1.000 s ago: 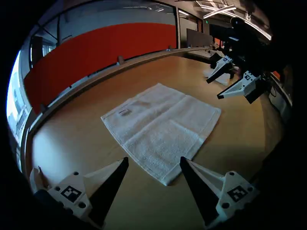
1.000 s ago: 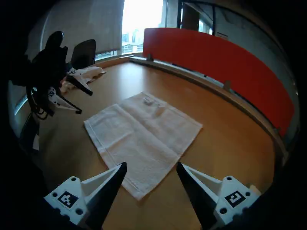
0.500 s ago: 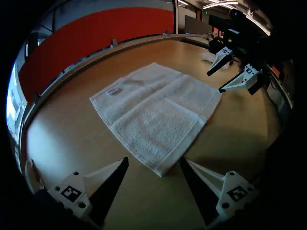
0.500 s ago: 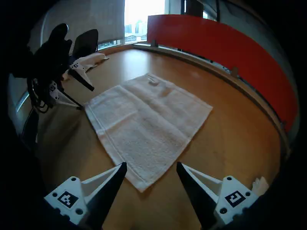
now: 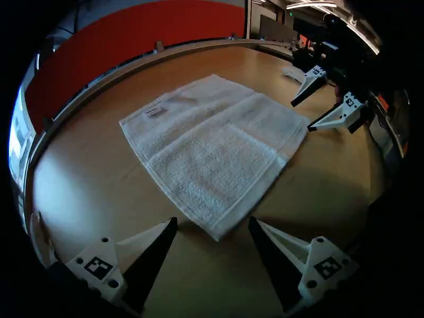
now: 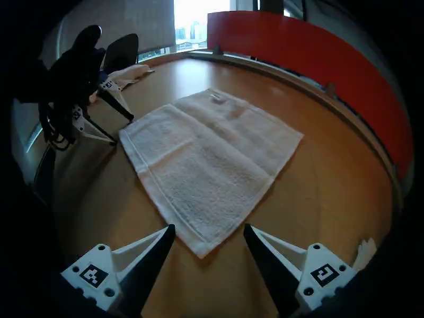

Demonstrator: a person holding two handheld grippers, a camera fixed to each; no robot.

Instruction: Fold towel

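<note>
A white towel (image 5: 212, 143) lies flat on the wooden table (image 5: 106, 180), folded over once, with a small label near its far left corner. My left gripper (image 5: 212, 233) stands open, its fingers on either side of the towel's near corner, just above the table. In the right gripper view the same towel (image 6: 206, 153) points a corner at my right gripper (image 6: 208, 238), which is open around that corner. The right gripper (image 5: 318, 100) also shows across the towel in the left gripper view, and the left gripper (image 6: 114, 119) at the left in the right gripper view.
A red partition (image 5: 132, 37) runs along the table's far edge, also seen as a red partition (image 6: 318, 58) at the right. A second crumpled white cloth (image 6: 127, 74) lies at the table's far left, by dark office chairs (image 6: 119, 53). Bare wood surrounds the towel.
Both grippers have moved forward and lower toward the towel, so each near corner now sits between the open fingers. The towel itself has not moved.
</note>
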